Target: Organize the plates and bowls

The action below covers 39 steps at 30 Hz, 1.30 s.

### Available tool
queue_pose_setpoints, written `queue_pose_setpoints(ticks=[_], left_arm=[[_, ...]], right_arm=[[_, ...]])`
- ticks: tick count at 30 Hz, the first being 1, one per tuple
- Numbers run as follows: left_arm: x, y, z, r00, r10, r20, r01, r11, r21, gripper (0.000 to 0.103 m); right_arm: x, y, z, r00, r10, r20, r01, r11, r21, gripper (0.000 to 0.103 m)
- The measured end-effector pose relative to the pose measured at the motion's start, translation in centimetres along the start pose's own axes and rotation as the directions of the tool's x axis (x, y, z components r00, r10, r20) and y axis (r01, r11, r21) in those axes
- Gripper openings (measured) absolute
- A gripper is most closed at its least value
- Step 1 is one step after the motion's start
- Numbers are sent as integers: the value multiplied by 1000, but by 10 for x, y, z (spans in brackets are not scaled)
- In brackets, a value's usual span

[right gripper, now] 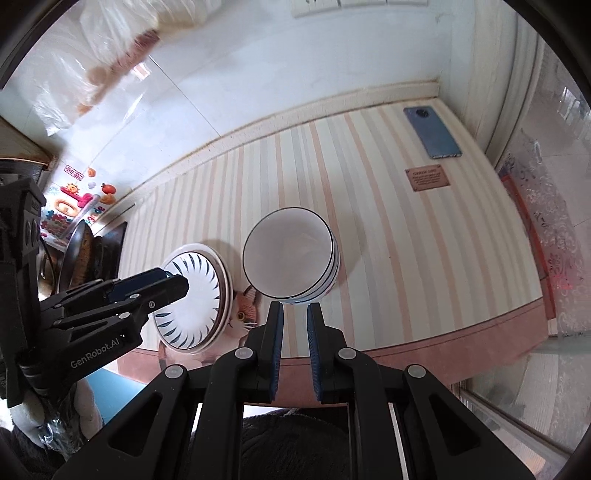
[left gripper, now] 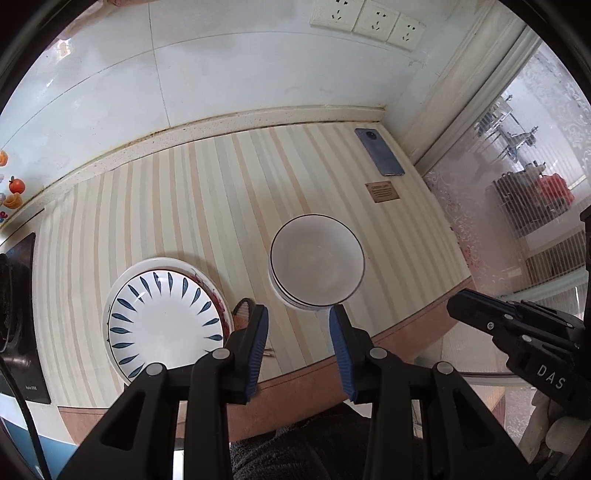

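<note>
Both glossy round stacks, plates (left gripper: 166, 314) and bowls (left gripper: 317, 258), sit apart; left tongs (left gripper: 299, 325) released, right tongs (right gripper: 295, 321) narrowly parted, empty.

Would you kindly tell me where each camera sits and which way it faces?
Left wrist: on the left tool, facing the wall across the striped mat; right tool at right edge.
Right wrist: on the right tool, same heading; left tool at left.
Shared: plate stack, bowl stack, phone.

Two stacked plates (left gripper: 166, 317), a stack of bowls (left gripper: 317, 260) of at least three, one phone (left gripper: 379, 151), one brown label (left gripper: 382, 192), three wall sockets (left gripper: 367, 20), two grippers (left gripper: 299, 325) (right gripper: 295, 314)
</note>
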<state>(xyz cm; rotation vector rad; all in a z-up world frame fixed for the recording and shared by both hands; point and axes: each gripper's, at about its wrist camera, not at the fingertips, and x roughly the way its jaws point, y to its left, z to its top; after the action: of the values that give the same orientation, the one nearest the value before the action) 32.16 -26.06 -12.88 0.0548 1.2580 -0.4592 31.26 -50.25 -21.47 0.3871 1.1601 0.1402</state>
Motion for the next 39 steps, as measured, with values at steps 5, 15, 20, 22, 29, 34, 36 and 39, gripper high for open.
queue_pose_setpoints(ticks=[5, 15, 20, 22, 29, 34, 36, 39], left_arm=[[-18, -3, -2, 999, -1, 43, 1, 1000, 7, 32], [10, 0, 10, 998, -67, 3, 67, 998, 9, 80], [48, 14, 29, 995, -84, -43, 84, 996, -18, 83], [71, 23, 40, 993, -90, -75, 88, 996, -32, 83], [145, 46, 66, 965, -164, -206, 146, 984, -100, 83], [182, 51, 77, 946, -175, -273, 151, 983, -109, 83], [196, 52, 80, 935, -182, -304, 155, 982, -111, 83], [212, 54, 80, 915, -184, -358, 149, 981, -124, 83]], right_arm=[[-27, 2, -10, 999, 11, 38, -12, 1000, 21, 15], [-23, -13, -12, 999, 22, 27, -24, 996, 81, 58], [9, -32, 0, 998, 49, -28, -46, 992, 116, 69], [26, -39, 5, 997, 62, -48, -55, 990, 130, 69], [111, -73, 29, 966, 223, -129, -189, 954, 232, 81], [165, -85, 35, 941, 263, -211, -206, 944, 259, 83], [184, -89, 35, 929, 283, -239, -217, 939, 265, 84], [209, -93, 34, 903, 334, -268, -254, 922, 293, 84]])
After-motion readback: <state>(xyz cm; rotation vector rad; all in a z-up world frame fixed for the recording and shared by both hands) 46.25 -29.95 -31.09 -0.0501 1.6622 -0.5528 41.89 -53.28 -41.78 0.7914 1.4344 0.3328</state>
